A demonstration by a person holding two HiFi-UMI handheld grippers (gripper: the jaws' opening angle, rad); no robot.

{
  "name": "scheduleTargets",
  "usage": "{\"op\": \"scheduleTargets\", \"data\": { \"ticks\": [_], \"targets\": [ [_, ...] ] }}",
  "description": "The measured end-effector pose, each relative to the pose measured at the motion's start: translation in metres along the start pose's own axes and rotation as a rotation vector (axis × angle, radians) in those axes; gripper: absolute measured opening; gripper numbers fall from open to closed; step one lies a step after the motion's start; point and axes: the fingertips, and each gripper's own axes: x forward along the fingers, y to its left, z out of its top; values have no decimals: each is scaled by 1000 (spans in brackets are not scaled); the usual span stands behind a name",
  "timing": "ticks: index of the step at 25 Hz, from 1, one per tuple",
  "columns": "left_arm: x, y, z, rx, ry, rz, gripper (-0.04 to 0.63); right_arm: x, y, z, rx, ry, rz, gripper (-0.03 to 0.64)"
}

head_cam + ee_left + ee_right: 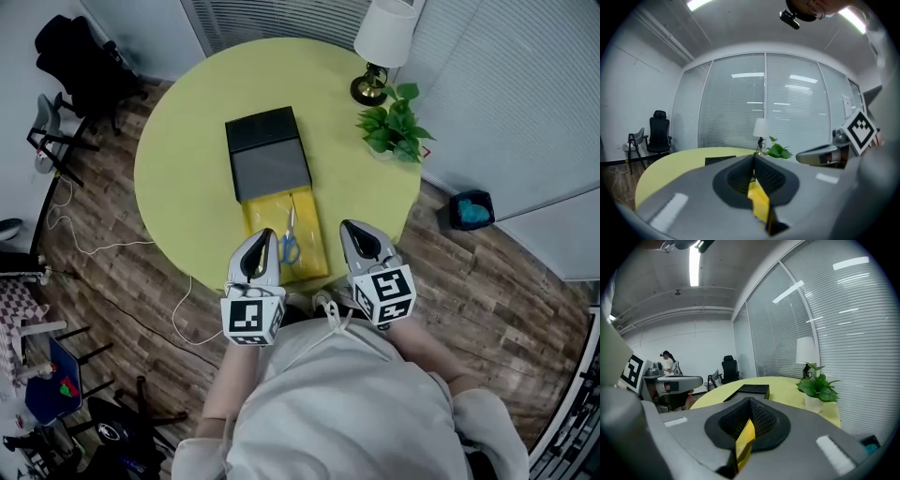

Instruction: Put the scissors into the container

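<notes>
The left claw (268,234) is shut tight on the near edge of the flat yellow tray (312,251). The tray sticks out of a black box (267,150) on the round yellow-green worktop (178,178). The blue-handled metal scissors (290,239) lie in the tray. The right claw (346,226) pinches the tray too.

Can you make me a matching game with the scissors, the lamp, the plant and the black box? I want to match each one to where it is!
Things:
1. scissors
2. lamp
3. plant
4. black box

Places:
A. at the far edge of the table, with a white shade
B. lying on the yellow container
C. in the middle of the table
D. green, just nearer than the lamp

Pairs: 1-B, 2-A, 3-D, 4-C
</notes>
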Motion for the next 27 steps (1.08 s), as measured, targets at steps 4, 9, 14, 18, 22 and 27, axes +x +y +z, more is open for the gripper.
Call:
{"op": "scheduleTargets", "data": {
  "ticks": [4, 9, 14, 18, 22, 27],
  "targets": [
    [-5, -4, -1, 1, 8, 11, 6, -6, 3, 2, -5, -12, 8, 0],
    [-9, -17, -7, 33, 21, 1, 6, -12, 6, -3, -3, -12, 7, 0],
    [-15, -22, -9, 40, 25, 15, 6, -17, 9, -7, -3, -13, 15, 0],
    [-21, -20, -11, 29, 28, 41, 6, -19, 12, -10, -7, -10, 27, 0],
    [-26, -16, -14, 22, 37, 66, 6, -18, 16, -11, -15, -5, 38, 0],
    [-29, -10, -13, 11, 41, 80, 6, -16, 22, -12, -21, 5, 47, 0]
  ]
}}
